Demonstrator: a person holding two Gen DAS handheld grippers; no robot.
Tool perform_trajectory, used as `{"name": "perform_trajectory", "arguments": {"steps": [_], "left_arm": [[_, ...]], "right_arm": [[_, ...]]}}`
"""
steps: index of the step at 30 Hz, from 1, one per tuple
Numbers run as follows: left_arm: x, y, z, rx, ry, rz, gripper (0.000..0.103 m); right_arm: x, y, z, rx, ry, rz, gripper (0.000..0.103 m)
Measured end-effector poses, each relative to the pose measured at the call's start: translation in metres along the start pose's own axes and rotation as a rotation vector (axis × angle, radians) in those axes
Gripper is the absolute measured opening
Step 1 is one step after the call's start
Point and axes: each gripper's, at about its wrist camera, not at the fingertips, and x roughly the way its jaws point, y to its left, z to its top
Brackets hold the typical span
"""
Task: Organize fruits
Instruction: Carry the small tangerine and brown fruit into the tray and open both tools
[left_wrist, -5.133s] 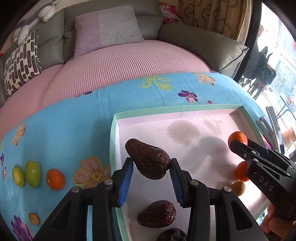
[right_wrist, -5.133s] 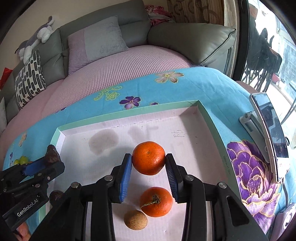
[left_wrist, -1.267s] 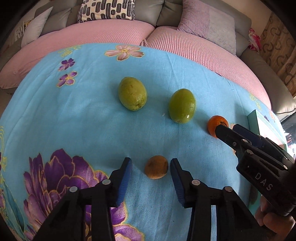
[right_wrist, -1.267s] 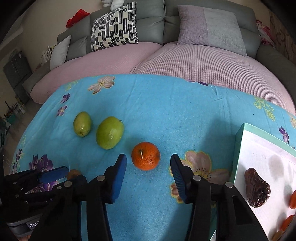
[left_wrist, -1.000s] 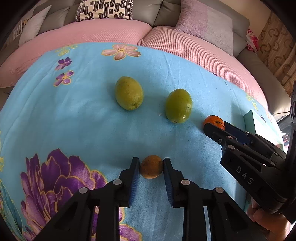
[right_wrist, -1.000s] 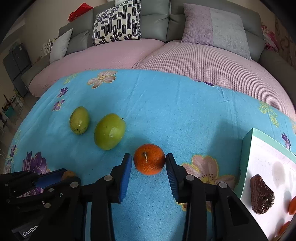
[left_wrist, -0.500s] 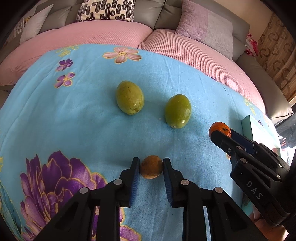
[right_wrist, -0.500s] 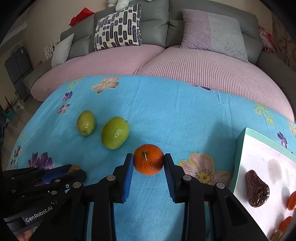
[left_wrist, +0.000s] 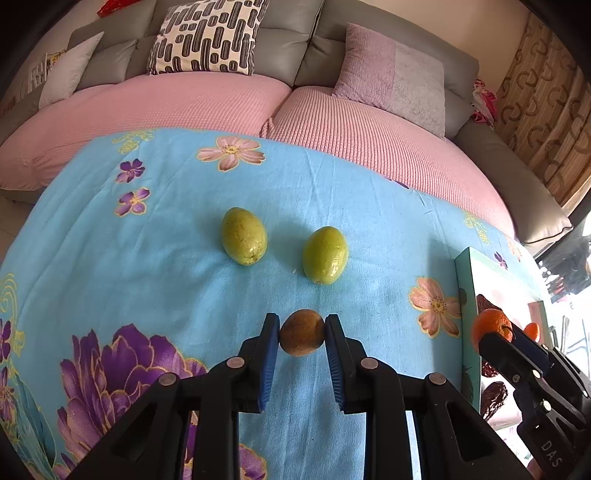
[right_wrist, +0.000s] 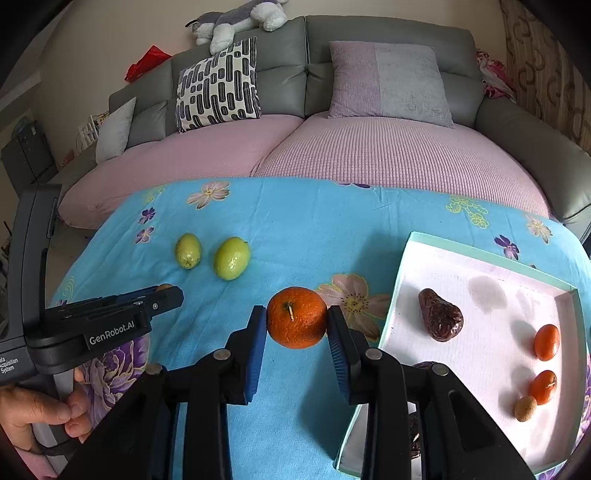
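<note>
Orange fruit (right_wrist: 296, 317) is gripped by the right tool (right_wrist: 296, 325); a small brown fruit (left_wrist: 301, 337) is clamped by the left tool (left_wrist: 301, 341) (two green fruits (left_wrist: 243, 240) lie farther off).

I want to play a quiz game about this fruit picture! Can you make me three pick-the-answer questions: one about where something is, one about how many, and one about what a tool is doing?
1. Where are the two green fruits?
A. in the tray
B. on the blue cloth
C. on the sofa

2. How many oranges lie in the tray?
A. two
B. five
C. none

3. What is the right tool doing?
A. hanging open
B. squeezing a pillow
C. gripping an orange

Answers:
1 B: both green fruits rest on the blue cloth.
2 A: two lie in the tray.
3 C: the right tool clamps the orange.
</note>
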Motion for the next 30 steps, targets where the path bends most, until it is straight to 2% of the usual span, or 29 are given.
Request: {"name": "perform_trajectory", "arguments": {"steps": [5,8,15,22,30], "left_arm": [[-0.012,-0.017,0.003,0.031,-0.033,-0.039,0.027],[-0.015,-0.033,0.003,0.066,-0.045,-0.027,0.027],[-0.023,-0.068,-0.003,0.135,-0.058,-0.064,0.027],[-0.025,-0.096,-0.011,0.203,-0.056,-0.106,0.027],[-0.023,-0.135,-0.024,0.297,-0.039,-0.168,0.027]], "right_arm": [[-0.020,-0.009,-0.003,0.016,-0.034,-0.017,0.035],[-0.035,-0.018,-0.003,0.038,-0.069,0.004,0.035],[-0.050,-0.048,-0.005,0.100,-0.099,-0.040,0.035],[-0.058,-0.089,-0.010,0.200,-0.096,-0.113,0.035],[-0.084,-0.151,-0.024,0.360,-0.116,-0.247,0.035]]}}
